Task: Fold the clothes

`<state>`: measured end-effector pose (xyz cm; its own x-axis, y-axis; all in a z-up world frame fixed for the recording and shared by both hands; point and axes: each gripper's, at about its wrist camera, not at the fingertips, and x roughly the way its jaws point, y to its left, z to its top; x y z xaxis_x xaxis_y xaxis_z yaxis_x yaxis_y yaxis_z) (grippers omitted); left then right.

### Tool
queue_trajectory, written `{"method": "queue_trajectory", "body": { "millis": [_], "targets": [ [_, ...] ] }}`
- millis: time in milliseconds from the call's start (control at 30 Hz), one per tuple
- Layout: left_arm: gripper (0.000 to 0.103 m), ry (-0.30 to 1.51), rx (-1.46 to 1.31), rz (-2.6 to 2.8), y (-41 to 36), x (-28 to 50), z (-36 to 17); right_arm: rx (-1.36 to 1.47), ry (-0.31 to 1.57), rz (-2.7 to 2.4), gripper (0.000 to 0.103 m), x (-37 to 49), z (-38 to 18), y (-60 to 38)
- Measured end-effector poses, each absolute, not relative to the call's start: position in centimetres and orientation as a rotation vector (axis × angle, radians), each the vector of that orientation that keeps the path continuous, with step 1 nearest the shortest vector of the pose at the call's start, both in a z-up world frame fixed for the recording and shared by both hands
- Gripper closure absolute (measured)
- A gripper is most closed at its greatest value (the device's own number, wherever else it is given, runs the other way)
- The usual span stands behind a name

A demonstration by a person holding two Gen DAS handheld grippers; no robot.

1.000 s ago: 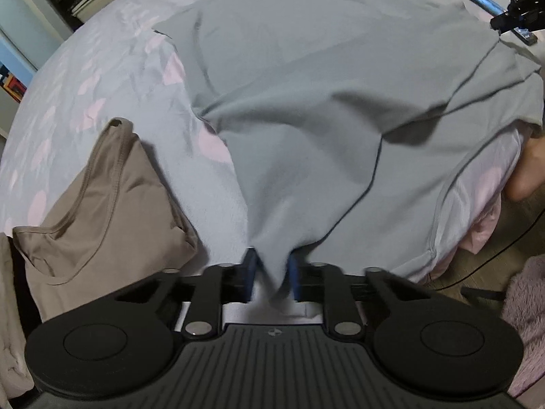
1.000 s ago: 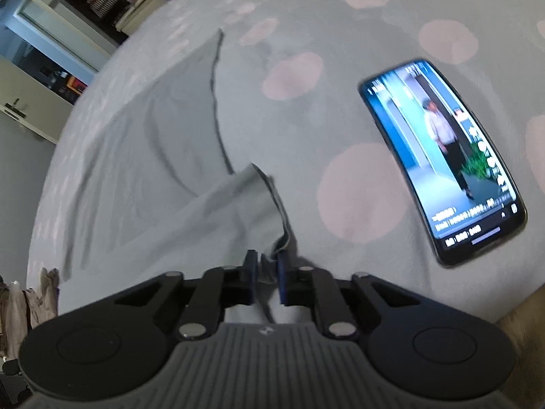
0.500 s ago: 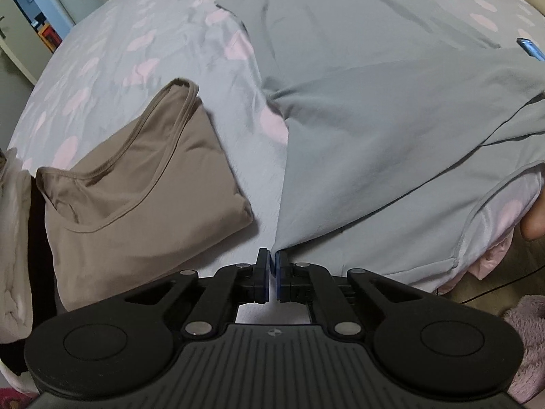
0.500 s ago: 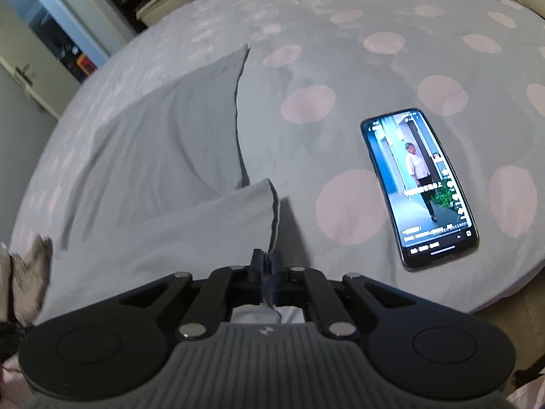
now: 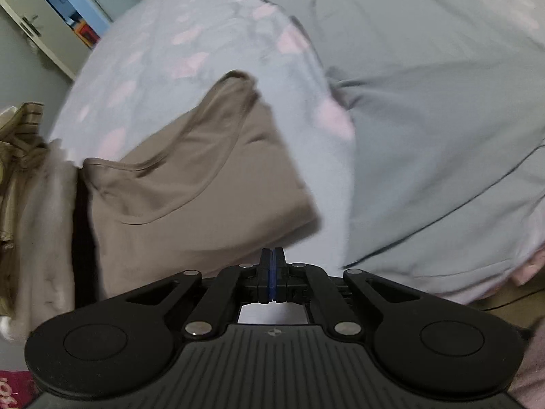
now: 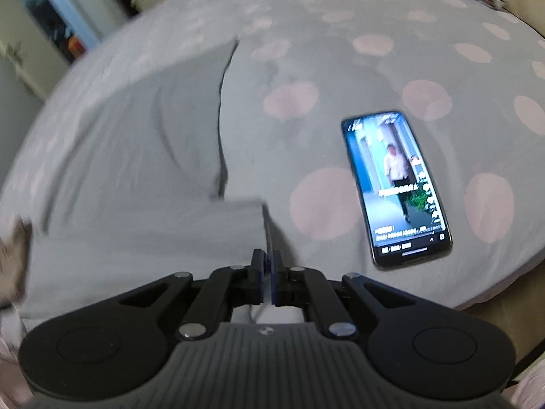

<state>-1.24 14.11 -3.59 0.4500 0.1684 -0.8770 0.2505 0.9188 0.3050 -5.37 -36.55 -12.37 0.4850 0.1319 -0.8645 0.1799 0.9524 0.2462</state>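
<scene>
Both the left gripper [image 5: 272, 266] and right gripper [image 6: 267, 267] are pinched closed on nothing, so re-grip the grey garment [image 5: 425, 136] evenly by its near-edge corners.

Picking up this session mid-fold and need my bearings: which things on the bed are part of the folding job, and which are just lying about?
Part of the job:
- grey garment, spread on the bed, partly folded
- brown tank top, already folded
- clothes pile at the left edge

Just lying about:
- phone, screen lit, to the right of the grey garment
- polka-dot bedsheet, the work surface
</scene>
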Motion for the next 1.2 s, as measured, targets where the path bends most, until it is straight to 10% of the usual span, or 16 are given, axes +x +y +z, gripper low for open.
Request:
{"method": "queue_trajectory", "body": {
  "millis": [267, 767, 933, 1200],
  "targets": [
    [0.103, 1.068, 0.329, -0.107, 14.1, -1.1, -2.5, 0.249, 1.053, -0.086, 0.073, -5.2, -12.1, -36.8],
    [0.096, 1.015, 0.322, -0.274, 8.4, 0.9, -2.8, 0.36, 1.045, -0.04, 0.068, -2.4, -16.4, -36.0],
    [0.095, 1.023, 0.3, -0.293, 7.3, 1.9, -3.0, 0.282, 1.022, -0.019, 0.094, -2.4, -16.4, -34.4],
    [0.093, 1.031, 0.3, -0.304, 6.3, 2.8, -3.3, 0.45, 0.961, -0.007, 0.097, -3.3, -13.6, -35.3]
  ]
}}
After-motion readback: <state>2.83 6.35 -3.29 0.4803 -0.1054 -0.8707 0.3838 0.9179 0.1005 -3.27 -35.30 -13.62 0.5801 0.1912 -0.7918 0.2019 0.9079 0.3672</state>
